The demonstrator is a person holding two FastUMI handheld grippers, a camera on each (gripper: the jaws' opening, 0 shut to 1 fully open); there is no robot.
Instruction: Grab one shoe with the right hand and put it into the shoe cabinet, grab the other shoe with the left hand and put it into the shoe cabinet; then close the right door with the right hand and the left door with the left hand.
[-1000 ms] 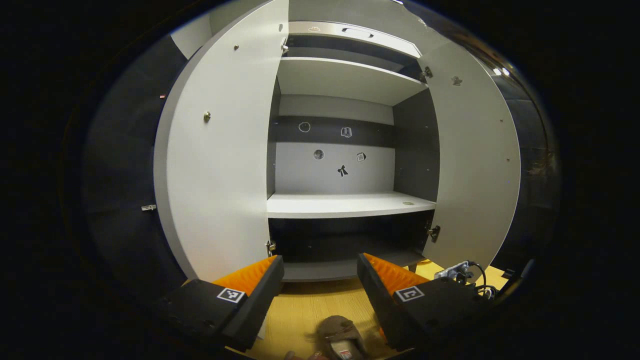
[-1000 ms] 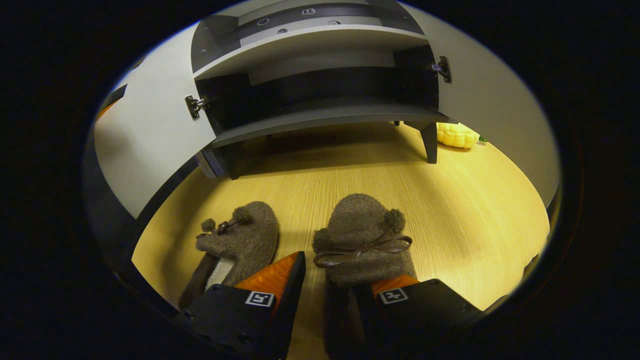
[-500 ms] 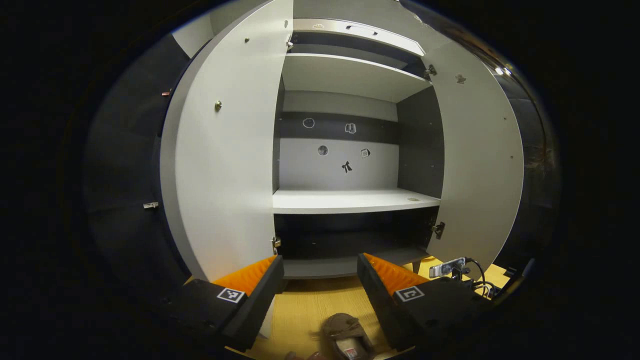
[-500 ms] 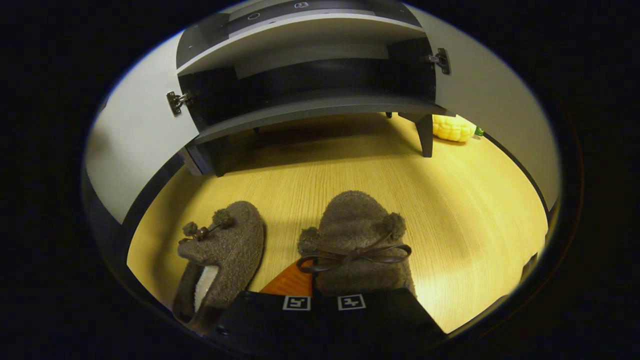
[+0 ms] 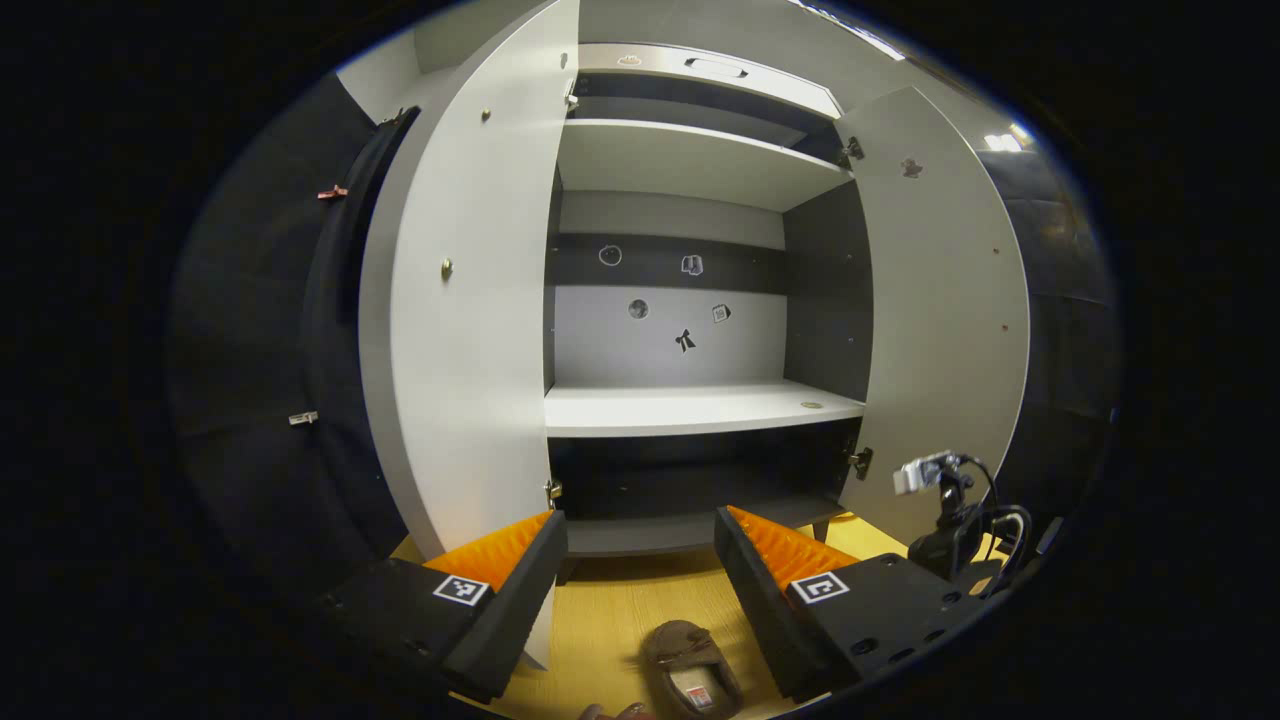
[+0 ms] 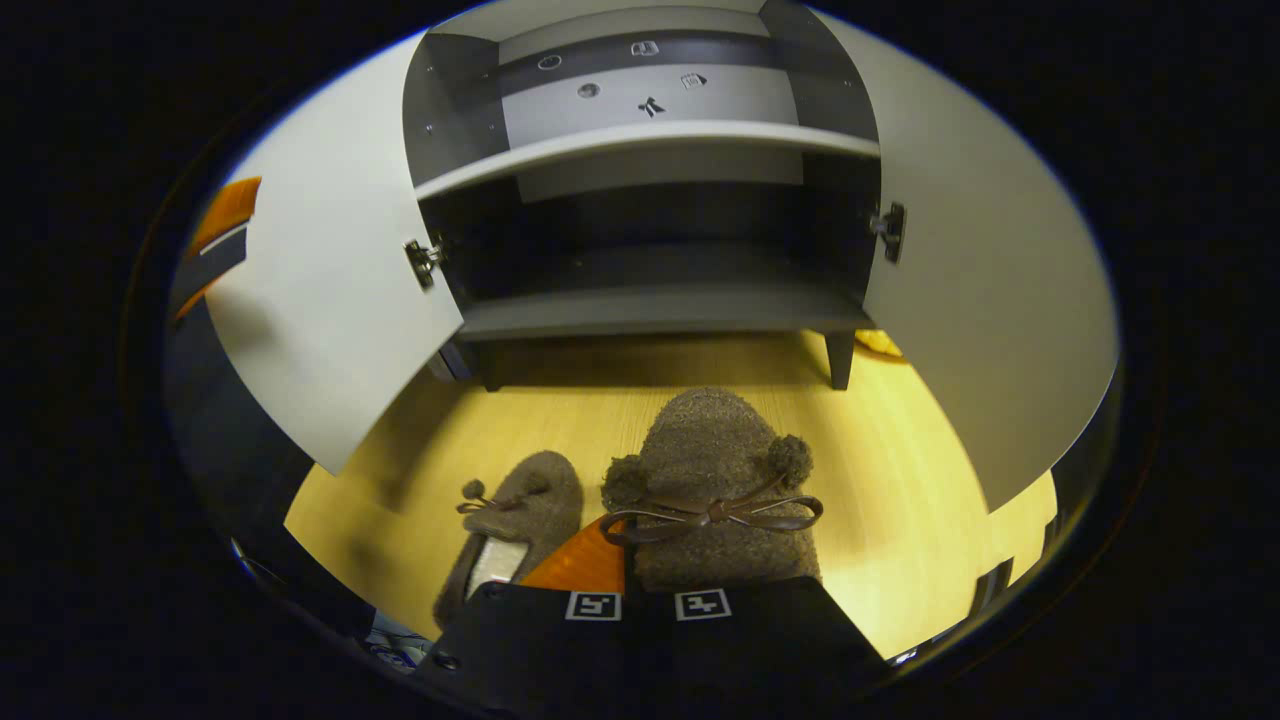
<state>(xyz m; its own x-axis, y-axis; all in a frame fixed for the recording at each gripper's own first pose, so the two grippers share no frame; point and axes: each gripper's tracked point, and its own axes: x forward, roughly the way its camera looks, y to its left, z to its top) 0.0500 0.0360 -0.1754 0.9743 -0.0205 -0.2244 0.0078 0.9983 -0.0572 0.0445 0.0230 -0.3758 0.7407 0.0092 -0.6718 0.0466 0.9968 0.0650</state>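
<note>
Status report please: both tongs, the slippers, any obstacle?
Right tongs shut on bow slipper. Left tongs open. Second slipper on floor. Cabinet doors open, lower shelf free.

Both views were dim overall, with warm yellowish light falling from above. In the left gripper view, bright ceiling lights [image 5: 1000, 142] glared at the upper right, and the white middle shelf [image 5: 700, 408] was well lit while the lowest compartment [image 5: 700, 480] lay in deep shadow. In the right gripper view, the wooden floor [image 6: 920, 520] glowed brightest at lower right, and the cabinet cast a soft shadow at frame centre. Fisheye distortion bowed the doors [image 6: 330, 330] strongly toward the edges. Focus stayed fairly sharp, softening at the rim.
</note>
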